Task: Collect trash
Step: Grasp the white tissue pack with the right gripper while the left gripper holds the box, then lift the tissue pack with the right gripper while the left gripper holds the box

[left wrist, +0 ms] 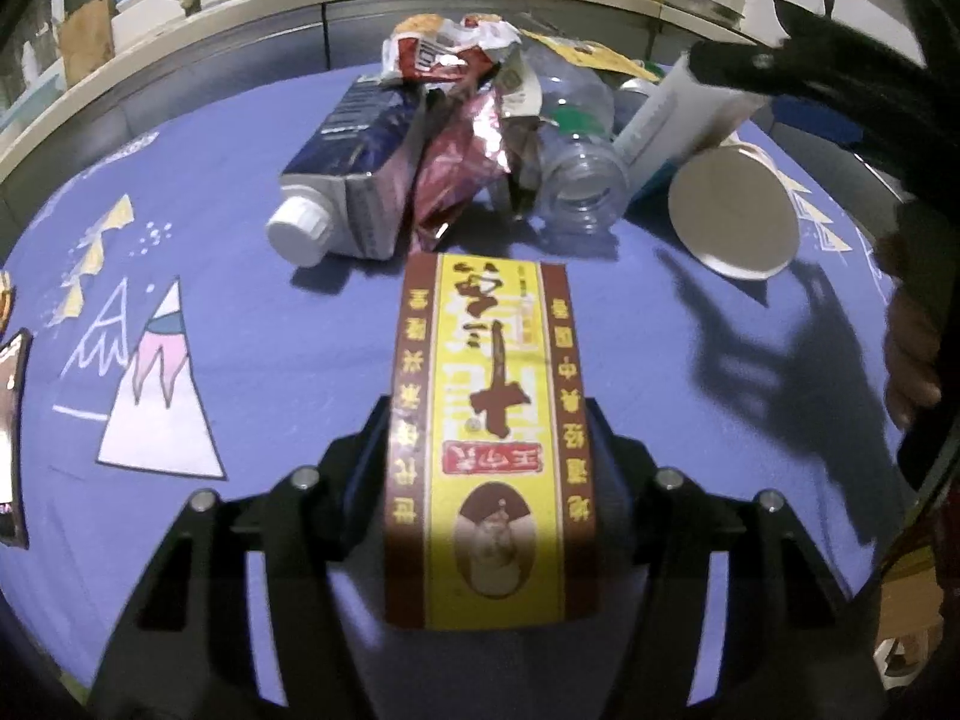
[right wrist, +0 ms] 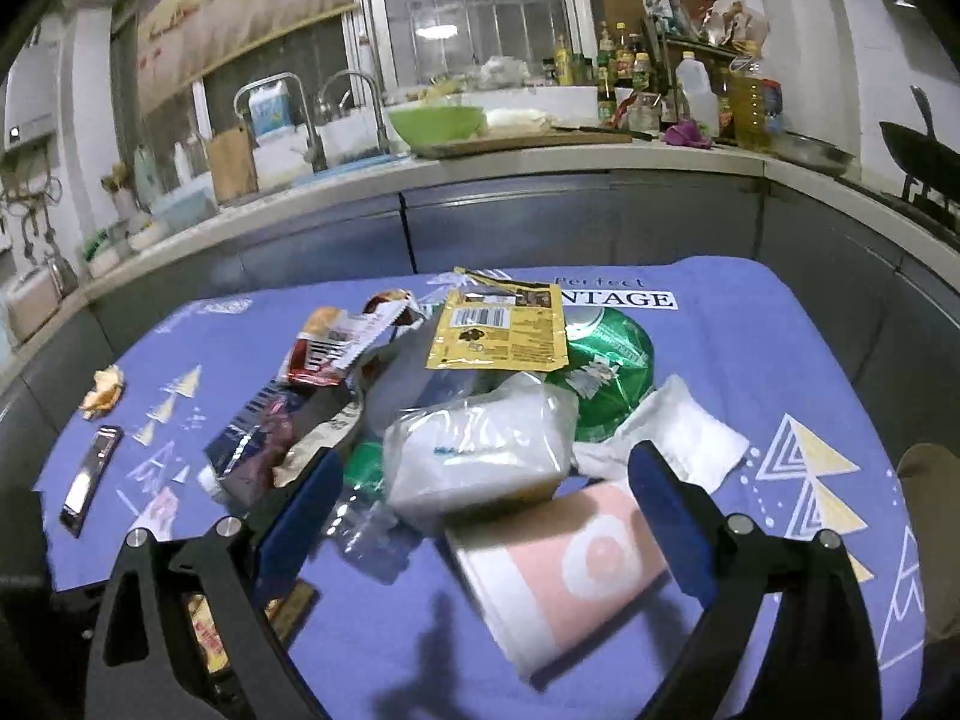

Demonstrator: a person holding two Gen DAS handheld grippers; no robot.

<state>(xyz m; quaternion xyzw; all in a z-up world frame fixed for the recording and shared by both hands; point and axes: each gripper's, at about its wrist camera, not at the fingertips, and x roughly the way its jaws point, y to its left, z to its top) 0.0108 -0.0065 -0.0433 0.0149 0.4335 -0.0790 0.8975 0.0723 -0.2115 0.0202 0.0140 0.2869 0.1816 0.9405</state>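
Left claw [left wrist: 489, 438] grips a yellow box [left wrist: 489, 450] over the blue counter [left wrist: 240, 330]. Right claw [right wrist: 480, 492] is wide open, empty, above a pink cup [right wrist: 564, 576] and a bag [right wrist: 480, 450].

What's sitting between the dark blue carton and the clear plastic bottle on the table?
In the left wrist view, a crumpled red foil wrapper lies between the dark blue carton and the clear plastic bottle, touching the carton's side.
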